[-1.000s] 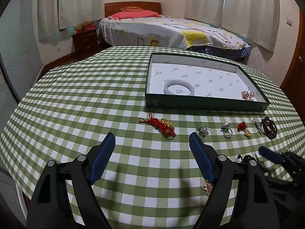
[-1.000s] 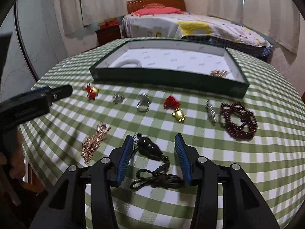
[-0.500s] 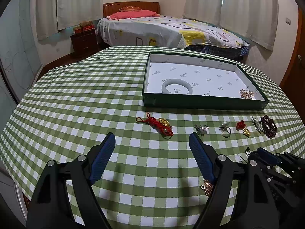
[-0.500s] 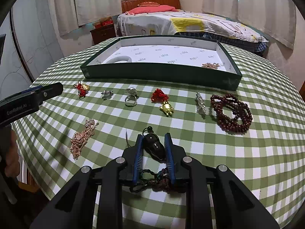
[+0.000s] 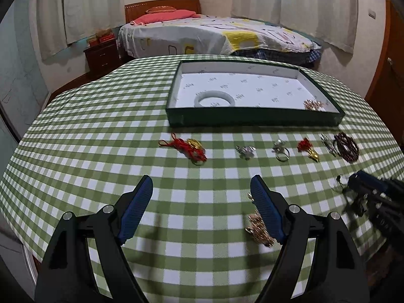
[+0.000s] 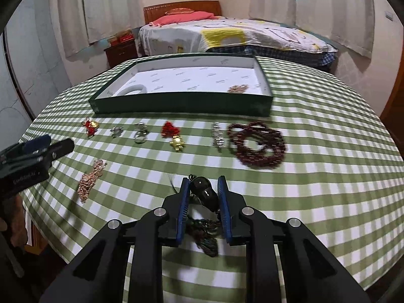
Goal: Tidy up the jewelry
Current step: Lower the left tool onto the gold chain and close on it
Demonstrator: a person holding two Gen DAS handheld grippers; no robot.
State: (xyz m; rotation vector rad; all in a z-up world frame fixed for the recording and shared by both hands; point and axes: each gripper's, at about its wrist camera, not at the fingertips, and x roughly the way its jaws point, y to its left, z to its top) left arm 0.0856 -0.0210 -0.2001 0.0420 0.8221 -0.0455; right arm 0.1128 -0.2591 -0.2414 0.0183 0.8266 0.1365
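Gingham cloth in green and white covers the round table [image 5: 88, 131], the biggest thing in either view. On its far half sits a dark green tray [image 6: 181, 106] with a white printed lining; inside it a pale bangle [image 5: 215, 99] lies near the front left and a small gold-pink cluster [image 5: 313, 104] near the front right corner.

Next in size, the left gripper [image 5: 202, 202] hangs over the near part of the cloth with its 2 blue-padded fingers spread wide and nothing between them. The right gripper [image 6: 203, 197] is clenched on a glossy black pendant [image 6: 205, 192], both pads pressed against its sides; the pendant's dark braided cord [image 6: 205, 234] trails back beneath the fingers toward the camera. I cannot tell whether the pendant is touching the cloth.

A row of smaller pieces lies on the cloth just in front of the tray. At the right end is a coiled dark red bead necklace [image 6: 257, 144], with a silver brooch [image 6: 217, 135] just beside it. Further left come a red tassel with a gold charm [image 6: 174, 136], a silver ring [image 6: 141, 132], a small silver charm [image 6: 116, 131] and a red knotted cord with a gold piece [image 5: 188, 147].

Nearer the front edge, apart from the row, a rose-gold chain [image 6: 91, 178] lies bunched close beside the left gripper's right finger
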